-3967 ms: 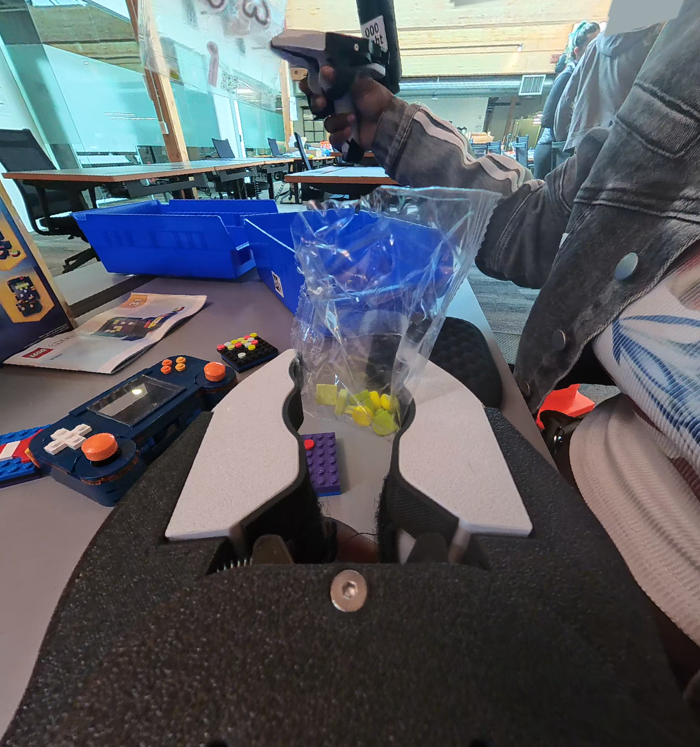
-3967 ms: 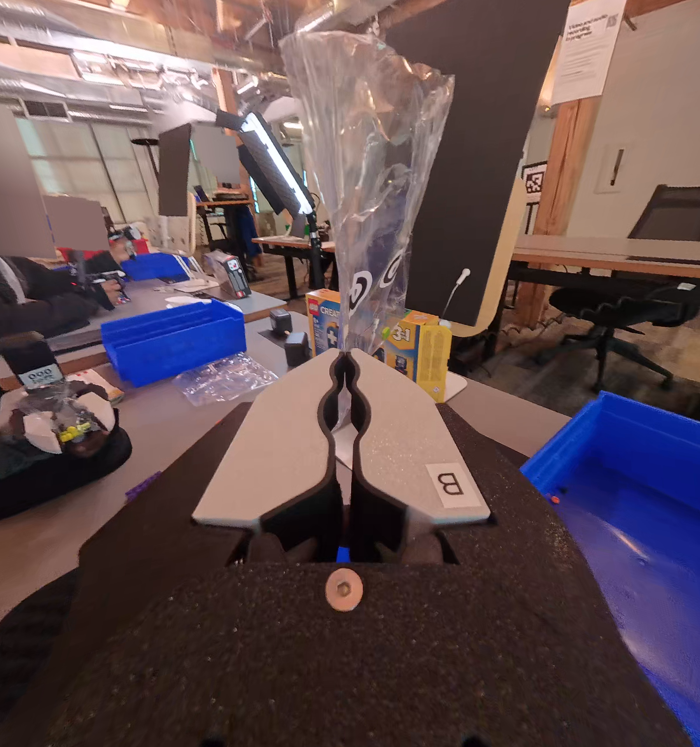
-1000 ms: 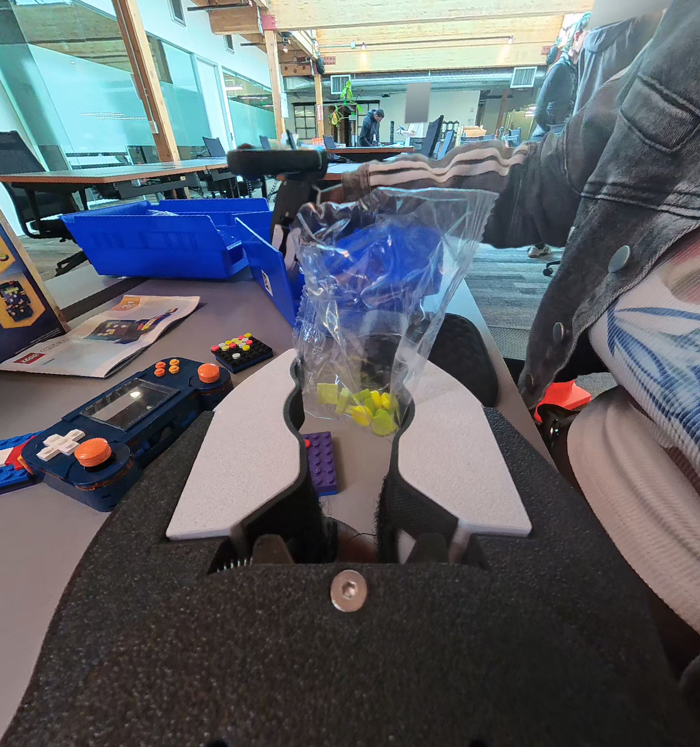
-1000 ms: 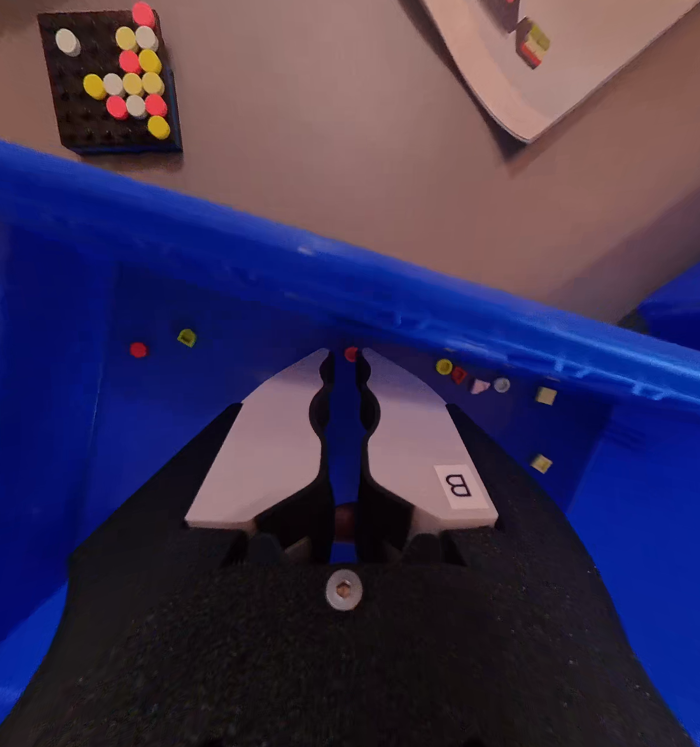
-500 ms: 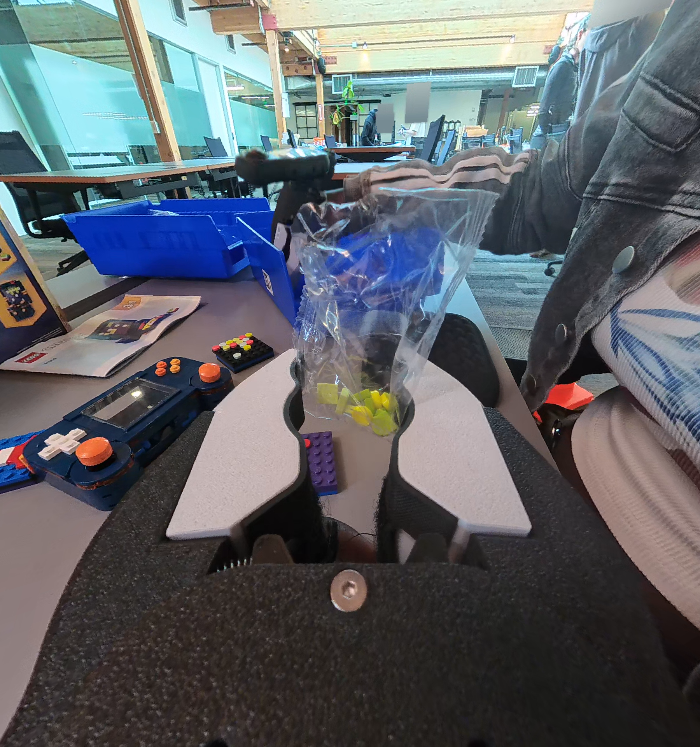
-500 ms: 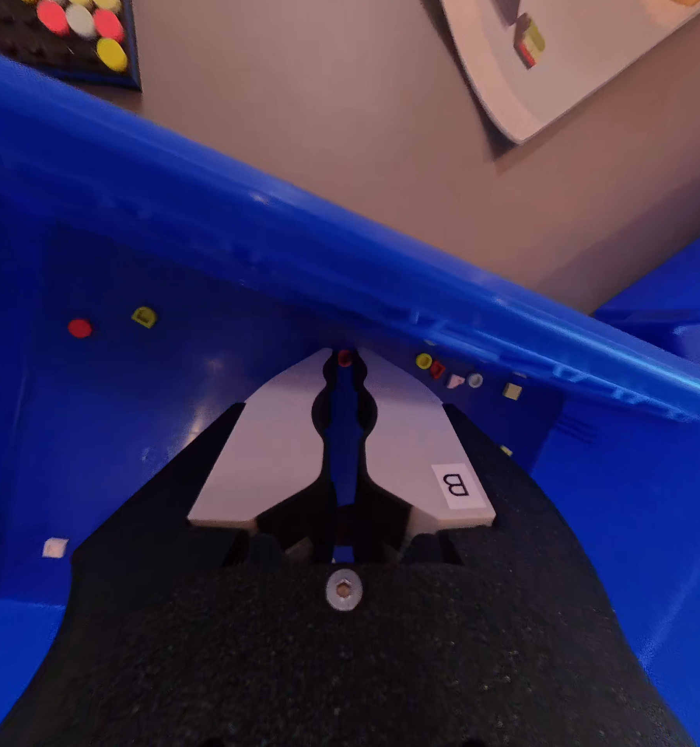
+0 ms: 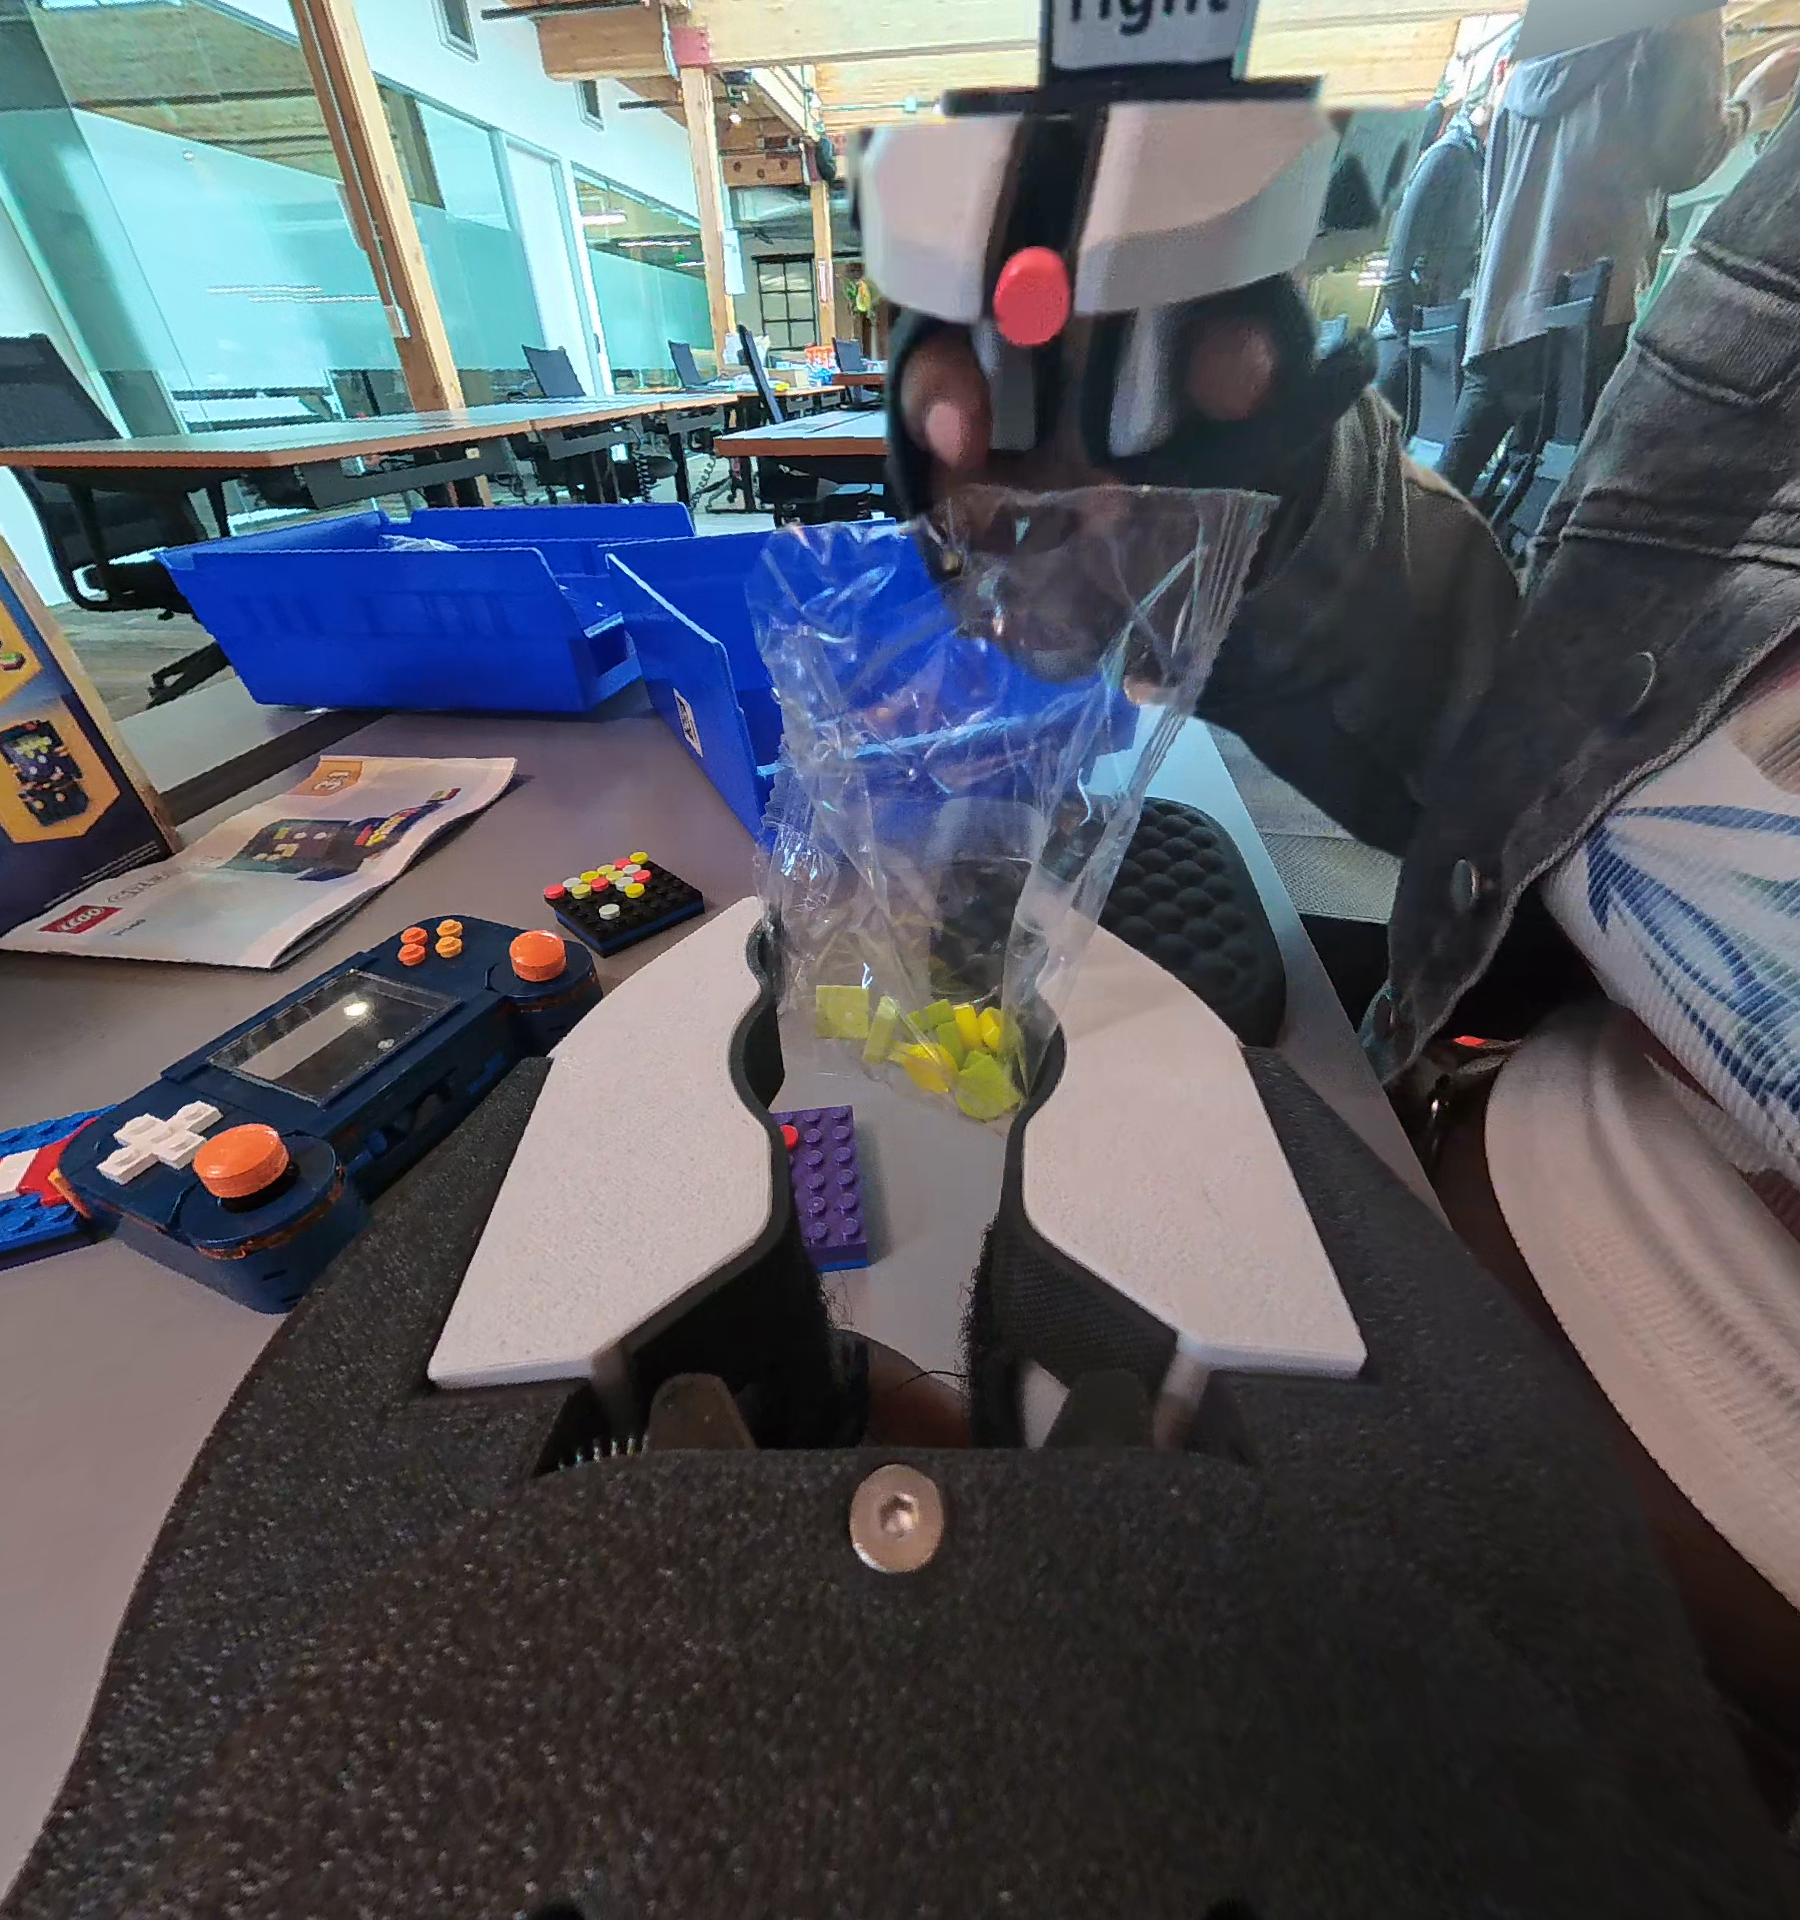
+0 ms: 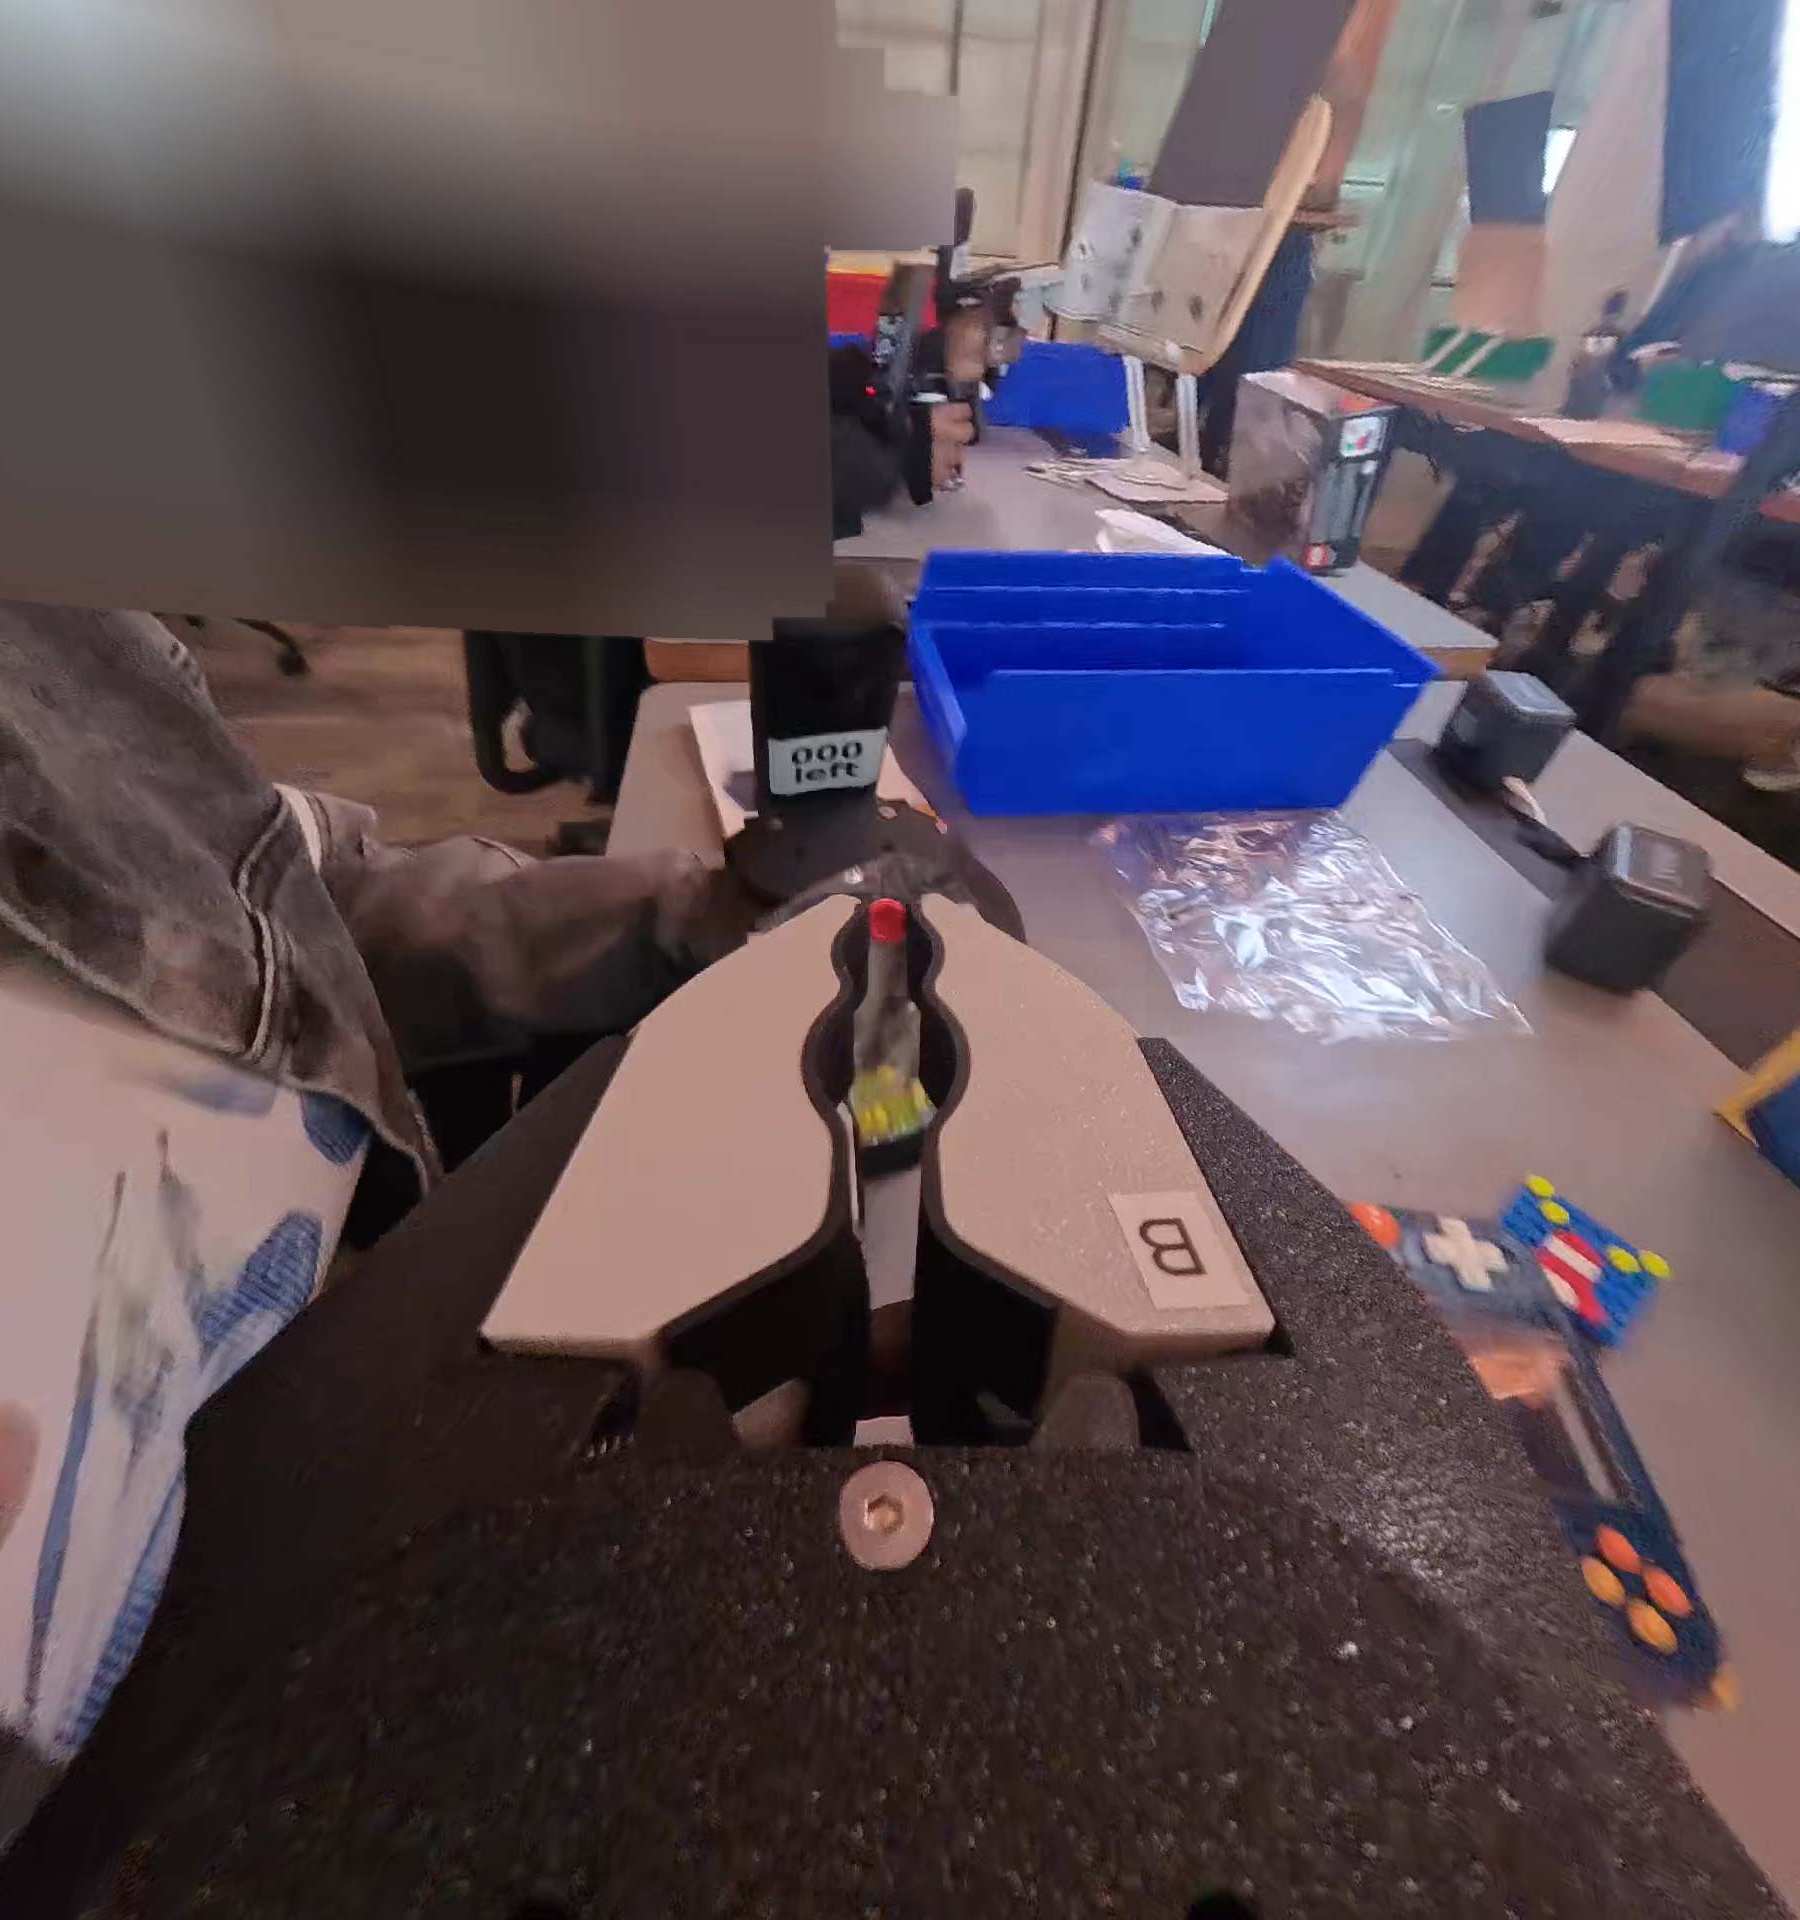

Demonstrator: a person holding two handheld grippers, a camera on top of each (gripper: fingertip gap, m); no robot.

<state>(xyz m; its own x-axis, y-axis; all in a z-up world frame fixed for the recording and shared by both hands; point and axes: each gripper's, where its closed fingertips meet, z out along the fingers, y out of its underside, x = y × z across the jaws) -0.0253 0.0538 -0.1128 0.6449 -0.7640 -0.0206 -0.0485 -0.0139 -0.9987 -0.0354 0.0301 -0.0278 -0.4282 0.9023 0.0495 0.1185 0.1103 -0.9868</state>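
My left gripper (image 7: 901, 1023) boxed in: clear bag (image 7: 963, 769) between fingers, purple brick (image 7: 828, 1184) beneath, handheld console model (image 7: 324, 1091) left, blue bin (image 7: 709, 665) ahead; bare table (image 7: 65, 1455) near-left.

right gripper (image 7: 1031, 281) | left blue bin | above bag (image 7: 969, 748) | gripping red stud (image 8: 884, 921)

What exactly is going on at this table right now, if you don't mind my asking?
A person works two handheld grippers. The left gripper holds a clear plastic bag of yellow-green brick pieces upright. The right gripper pinches a small red round stud above the bag's open top. A brick-built game console lies on the grey table.
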